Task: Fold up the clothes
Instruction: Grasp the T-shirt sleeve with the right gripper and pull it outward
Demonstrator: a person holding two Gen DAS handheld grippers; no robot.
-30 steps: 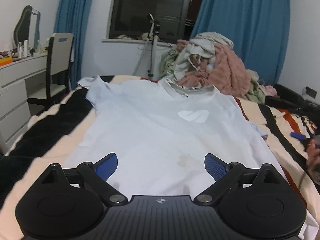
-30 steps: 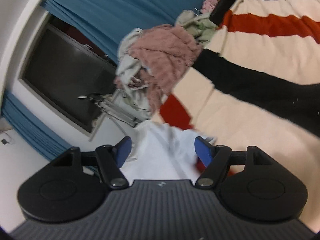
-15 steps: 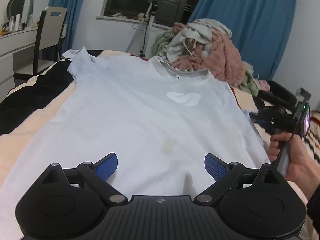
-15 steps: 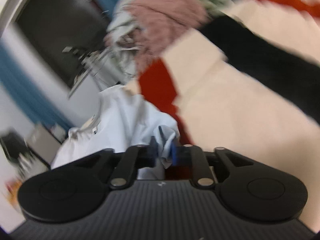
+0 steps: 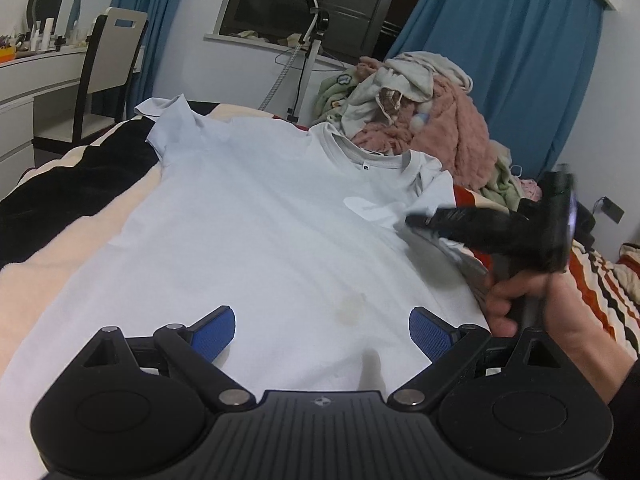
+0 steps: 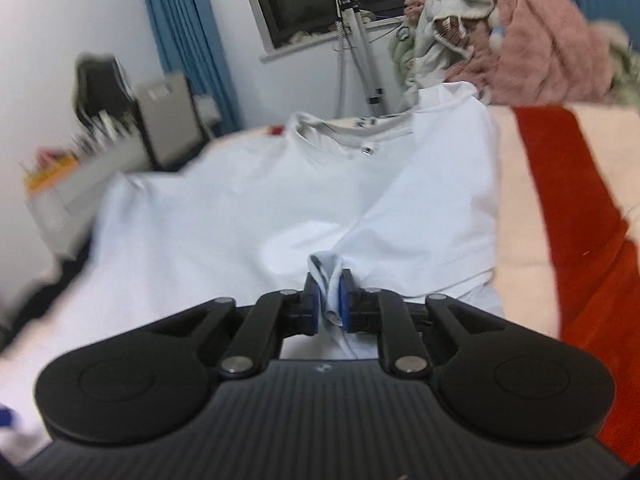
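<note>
A pale blue T-shirt (image 5: pixel 256 224) lies spread front-up on the bed, collar toward the window. My left gripper (image 5: pixel 320 330) hovers open above its hem with nothing between the blue pads. My right gripper (image 6: pixel 329 300) is shut on the shirt's right sleeve (image 6: pixel 432 208), which is drawn in over the chest. In the left wrist view the right gripper (image 5: pixel 416 222), held by a hand (image 5: pixel 520 304), reaches over the shirt's right side. The T-shirt (image 6: pixel 208 232) fills the right wrist view, collar (image 6: pixel 352 140) at the far end.
A heap of pink and beige clothes (image 5: pixel 424 108) is piled past the collar. The striped blanket (image 5: pixel 600 276) covers the bed to the right. A chair (image 5: pixel 108 64) and white dresser (image 5: pixel 24 92) stand at the left, a tripod (image 5: pixel 308 52) by the window.
My right gripper went from open beside the shirt to shut on the right sleeve, then carried it inward over the chest. The left gripper stayed open and drifted along the hem.
</note>
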